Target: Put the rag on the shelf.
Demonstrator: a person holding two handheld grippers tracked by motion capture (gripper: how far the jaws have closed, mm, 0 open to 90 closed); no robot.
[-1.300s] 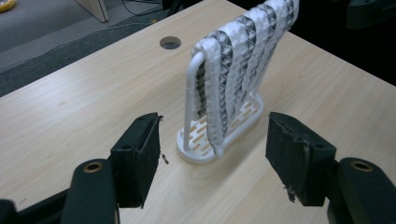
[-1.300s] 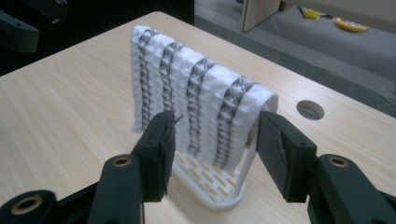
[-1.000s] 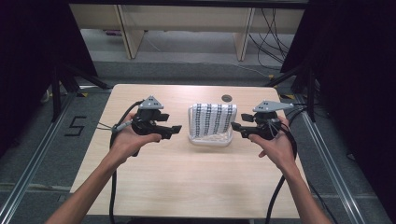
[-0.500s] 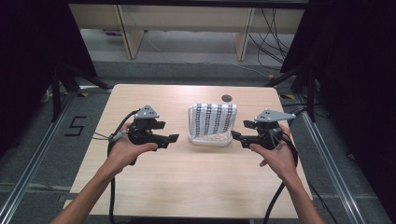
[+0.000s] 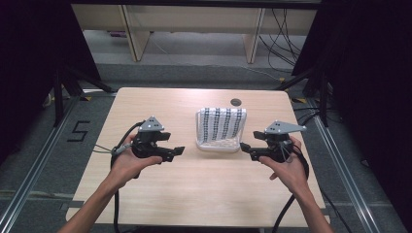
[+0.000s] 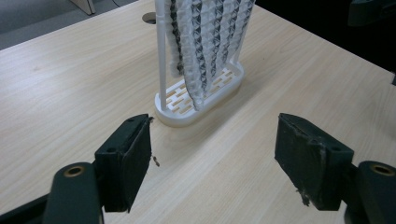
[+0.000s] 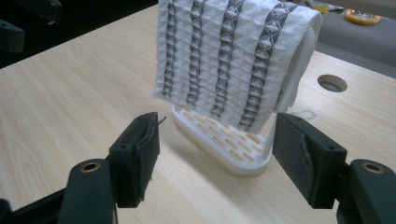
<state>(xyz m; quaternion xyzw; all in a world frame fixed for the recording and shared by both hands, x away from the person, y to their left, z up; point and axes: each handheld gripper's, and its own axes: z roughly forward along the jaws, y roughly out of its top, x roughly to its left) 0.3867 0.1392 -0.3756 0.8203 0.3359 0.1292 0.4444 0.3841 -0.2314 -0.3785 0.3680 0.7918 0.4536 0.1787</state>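
Note:
A white cloth with dark patterned stripes (image 5: 221, 125) hangs over a white rack with a slotted base (image 5: 217, 145) in the middle of the wooden table (image 5: 204, 194). My left gripper (image 5: 178, 152) is just left of the rack and points at it. Its jaws have just been opening and hold nothing. My right gripper (image 5: 245, 148) is just right of the rack, also freshly opened and empty. In the left gripper view the cloth (image 6: 205, 42) and rack base (image 6: 187, 105) stand beyond the open gripper (image 6: 212, 140). In the right gripper view the cloth (image 7: 229, 56) hangs beyond the open gripper (image 7: 217, 135).
A round cable hole (image 5: 236, 102) lies in the table behind the rack. Black curtains flank both sides. Shelf legs (image 5: 131, 34) stand on the floor past the far edge. A "5" mark (image 5: 77, 131) is on the floor at the left.
Both grippers have drawn back from the rack's sides toward the person and sunk lower. Their jaws have spread wider, with nothing between them.

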